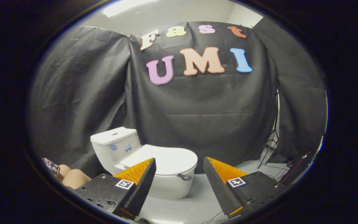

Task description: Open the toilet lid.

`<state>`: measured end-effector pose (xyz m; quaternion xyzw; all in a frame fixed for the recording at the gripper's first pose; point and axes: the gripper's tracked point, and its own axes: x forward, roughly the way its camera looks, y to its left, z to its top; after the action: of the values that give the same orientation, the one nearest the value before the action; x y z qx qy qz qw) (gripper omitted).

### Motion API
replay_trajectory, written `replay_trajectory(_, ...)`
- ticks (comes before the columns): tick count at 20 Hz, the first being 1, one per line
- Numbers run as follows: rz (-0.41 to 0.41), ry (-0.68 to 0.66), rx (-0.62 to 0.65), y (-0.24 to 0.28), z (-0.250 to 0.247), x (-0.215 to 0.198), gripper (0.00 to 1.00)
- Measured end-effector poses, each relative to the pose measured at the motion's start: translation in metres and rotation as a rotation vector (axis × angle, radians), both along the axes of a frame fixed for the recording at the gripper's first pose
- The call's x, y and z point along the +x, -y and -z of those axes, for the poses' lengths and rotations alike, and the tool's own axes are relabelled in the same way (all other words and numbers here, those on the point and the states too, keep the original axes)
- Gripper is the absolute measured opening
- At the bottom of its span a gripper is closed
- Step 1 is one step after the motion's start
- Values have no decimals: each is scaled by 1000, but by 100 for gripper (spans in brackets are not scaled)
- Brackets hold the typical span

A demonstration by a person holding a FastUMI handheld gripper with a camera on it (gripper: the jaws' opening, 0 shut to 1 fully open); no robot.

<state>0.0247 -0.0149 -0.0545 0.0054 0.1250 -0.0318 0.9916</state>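
Note:
A white toilet (pixel 166 183) stands on the pale floor in front of the black cloth wall, some way beyond my fingers. Its lid (pixel 163 159) lies flat and closed over the bowl, and a small dark tab (pixel 184 177) sits at the lid's front edge. The tank (pixel 114 144) rises behind the lid on the left side. My gripper (pixel 179 169) is open, its two orange and black fingers spread wide with nothing between them. The left finger (pixel 140 177) overlaps the near left part of the bowl. The right finger (pixel 221 180) stands off to the toilet's right.
A person's hand (pixel 73 177) holding a phone (pixel 51 165) shows low down to the left of the toilet. A thin black tripod stand (pixel 272 140) and cables (pixel 294 166) sit at the right by the cloth wall. Pale floor (pixel 197 199) stretches between me and the toilet.

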Motion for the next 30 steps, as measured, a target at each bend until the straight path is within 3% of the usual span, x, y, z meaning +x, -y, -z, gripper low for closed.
replay_trajectory(4, -17, -78, 181, -4, 10, 19, 96)
replay_trajectory(13, 21, -251, 400, 27, 34, 148, 95)
replay_trajectory(18, 74, -357, 495, 41, 100, 194, 95)
replay_trajectory(23, 152, -457, 590, 61, 172, 205, 96)
replay_trajectory(26, 195, -493, 682, 67, 200, 207, 93)
replay_trajectory(28, 179, -514, 763, 66, 209, 209, 89)
replay_trajectory(30, 146, -531, 864, 54, 212, 215, 74)
